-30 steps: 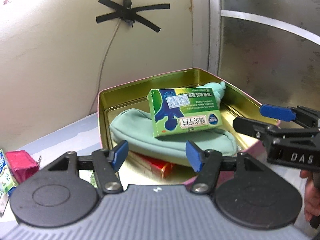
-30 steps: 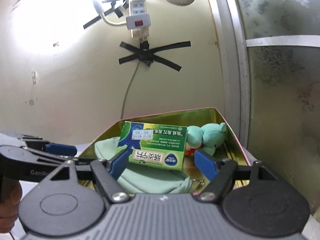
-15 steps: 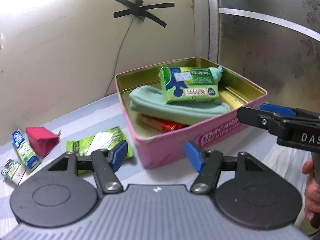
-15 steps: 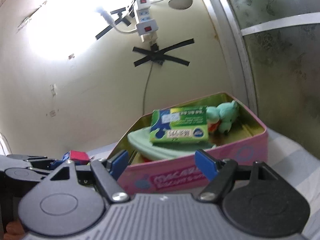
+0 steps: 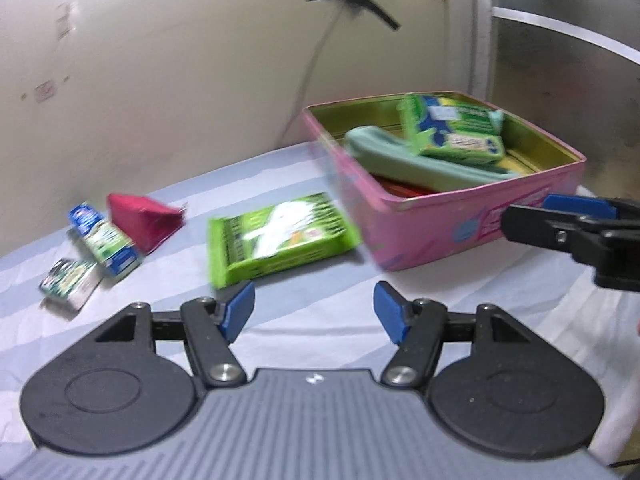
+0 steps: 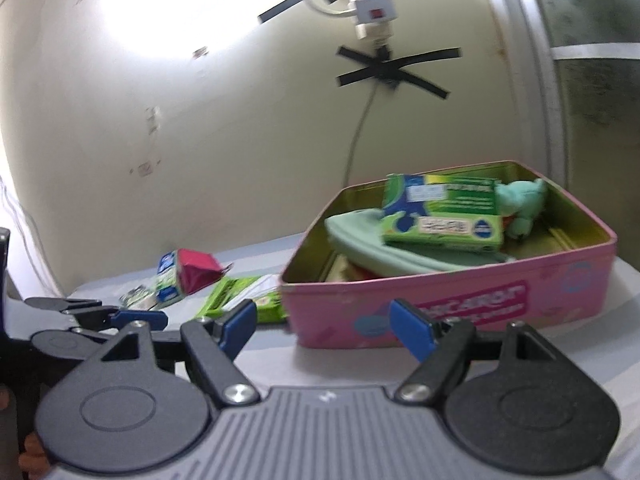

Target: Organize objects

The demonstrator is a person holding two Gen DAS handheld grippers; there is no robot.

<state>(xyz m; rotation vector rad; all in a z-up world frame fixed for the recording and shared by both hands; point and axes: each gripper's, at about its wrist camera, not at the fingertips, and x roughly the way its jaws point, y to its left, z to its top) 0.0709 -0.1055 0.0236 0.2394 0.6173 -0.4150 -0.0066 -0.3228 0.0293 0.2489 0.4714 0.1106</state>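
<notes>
Left gripper [image 5: 314,312] bottom centre of frame, jaws apart, empty; green wipes pack [image 5: 280,236] just beyond, flat on striped cloth [image 5: 320,352]
Right gripper [image 6: 324,326] likewise released, nothing between pads
Likely next: take pack across short edges, lift clear of pink tin [image 5: 460,216] rim at right
Small boxes [image 5: 104,240], red pouch [image 5: 144,216] far left, later

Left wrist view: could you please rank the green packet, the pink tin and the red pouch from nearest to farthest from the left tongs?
1. Green packet, just ahead, slightly left.
2. Red pouch, farther left.
3. Pink tin, ahead right; close to the pouch's rank, hard to call.
</notes>
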